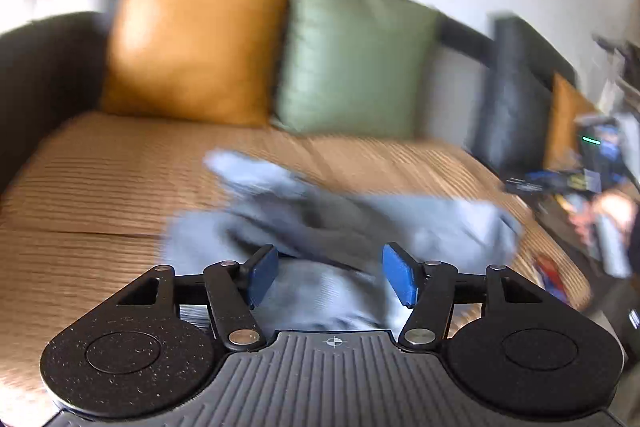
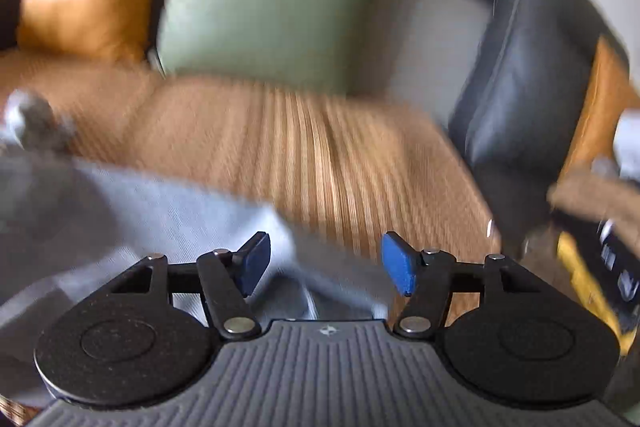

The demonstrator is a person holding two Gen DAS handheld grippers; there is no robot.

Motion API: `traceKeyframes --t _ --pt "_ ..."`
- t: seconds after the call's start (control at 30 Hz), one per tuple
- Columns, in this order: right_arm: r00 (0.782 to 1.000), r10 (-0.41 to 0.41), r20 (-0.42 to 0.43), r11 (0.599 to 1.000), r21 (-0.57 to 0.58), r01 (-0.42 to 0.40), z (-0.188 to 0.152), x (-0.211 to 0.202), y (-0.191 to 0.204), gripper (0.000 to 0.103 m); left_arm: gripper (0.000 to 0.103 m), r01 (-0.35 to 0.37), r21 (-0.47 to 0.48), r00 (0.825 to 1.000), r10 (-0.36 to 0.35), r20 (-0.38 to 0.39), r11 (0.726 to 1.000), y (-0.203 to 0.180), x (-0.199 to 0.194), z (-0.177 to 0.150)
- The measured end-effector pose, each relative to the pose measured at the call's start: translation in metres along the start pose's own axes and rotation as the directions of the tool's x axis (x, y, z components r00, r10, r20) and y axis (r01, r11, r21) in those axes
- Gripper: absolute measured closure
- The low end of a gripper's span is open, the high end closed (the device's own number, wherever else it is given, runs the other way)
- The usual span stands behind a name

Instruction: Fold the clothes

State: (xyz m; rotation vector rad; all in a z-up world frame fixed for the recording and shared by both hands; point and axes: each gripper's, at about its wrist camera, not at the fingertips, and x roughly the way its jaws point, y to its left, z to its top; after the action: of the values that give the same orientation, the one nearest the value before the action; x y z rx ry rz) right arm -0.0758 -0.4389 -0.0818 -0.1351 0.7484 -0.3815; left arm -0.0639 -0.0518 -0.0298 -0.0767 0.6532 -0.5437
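Blurred grey garment, shape unclear

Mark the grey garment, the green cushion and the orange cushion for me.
grey garment (image 1: 440, 223): left wrist view, on its flatter right-hand part.
green cushion (image 1: 356, 55): left wrist view, middle of its face.
orange cushion (image 1: 196, 39): left wrist view, middle of its face.

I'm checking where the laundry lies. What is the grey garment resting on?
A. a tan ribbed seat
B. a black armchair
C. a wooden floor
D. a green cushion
A: the grey garment lies crumpled on the tan ribbed seat, in front of the cushions.
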Motion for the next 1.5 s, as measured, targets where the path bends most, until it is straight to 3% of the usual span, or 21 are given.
traceKeyframes --t 0.1,0.2,0.3,0.37,0.5,0.63,0.73,0.8,0.87,1.07,1.23,1.5 --pt "0.984 0.150 0.099 0.989 -0.020 -0.149 0.013 -0.042 0.025 0.036 0.030 -0.132 -0.062 0.991 0.132 0.007 0.989 0.034 -0.010 -0.009" --pt "0.938 0.315 0.149 0.948 -0.095 -0.303 0.010 -0.073 0.067 0.036 0.031 -0.212 -0.097 0.977 0.208 -0.058 0.972 0.060 -0.011 -0.030" --pt "0.879 0.459 0.127 0.880 -0.202 -0.430 -0.008 -0.090 0.114 0.036 0.030 -0.195 -0.118 0.978 0.184 -0.100 0.974 0.072 -0.014 -0.051" --pt "0.848 0.523 0.086 0.831 -0.274 -0.484 -0.022 -0.097 0.142 0.036 0.030 -0.172 -0.068 0.981 0.165 -0.097 0.983 0.070 -0.013 -0.057" --pt "0.818 0.575 0.012 0.772 -0.339 -0.538 -0.039 -0.100 0.175 0.036 0.028 -0.139 0.099 0.985 0.148 -0.086 0.985 0.054 -0.002 -0.065" --pt "0.805 0.593 -0.021 0.764 -0.302 -0.570 -0.044 -0.101 0.183 0.036 0.028 -0.094 0.177 0.990 0.111 -0.089 0.980 0.042 0.019 -0.059" --pt "0.809 0.587 -0.026 0.770 -0.291 -0.568 -0.048 -0.097 0.186 0.036 0.033 -0.052 0.214 0.989 0.080 -0.121 0.976 0.036 0.040 -0.051" --pt "0.810 0.586 -0.026 0.774 -0.277 -0.569 -0.053 -0.100 0.182 0.036 0.088 0.013 0.200 0.983 0.025 -0.184 0.980 0.035 0.051 -0.041" --pt "0.808 0.588 -0.024 0.778 -0.257 -0.574 -0.056 -0.099 0.179 0.036 0.098 0.043 0.165 0.973 -0.004 -0.232 0.985 0.034 0.057 -0.029" --pt "0.787 0.617 0.022 0.771 -0.218 -0.598 -0.062 -0.102 0.173 0.036 0.100 0.190 0.149 0.969 -0.161 -0.185 0.970 0.011 0.036 0.025" --pt "0.779 0.617 0.109 0.778 -0.230 -0.584 -0.060 -0.115 0.173 0.036 0.100 0.296 0.078 0.947 -0.281 -0.159 0.952 -0.014 0.026 0.075" --pt "0.813 0.529 0.242 0.842 -0.269 -0.468 -0.051 -0.124 0.170 0.032 0.100 0.369 0.101 0.921 -0.348 -0.176 0.924 -0.057 0.036 0.096"
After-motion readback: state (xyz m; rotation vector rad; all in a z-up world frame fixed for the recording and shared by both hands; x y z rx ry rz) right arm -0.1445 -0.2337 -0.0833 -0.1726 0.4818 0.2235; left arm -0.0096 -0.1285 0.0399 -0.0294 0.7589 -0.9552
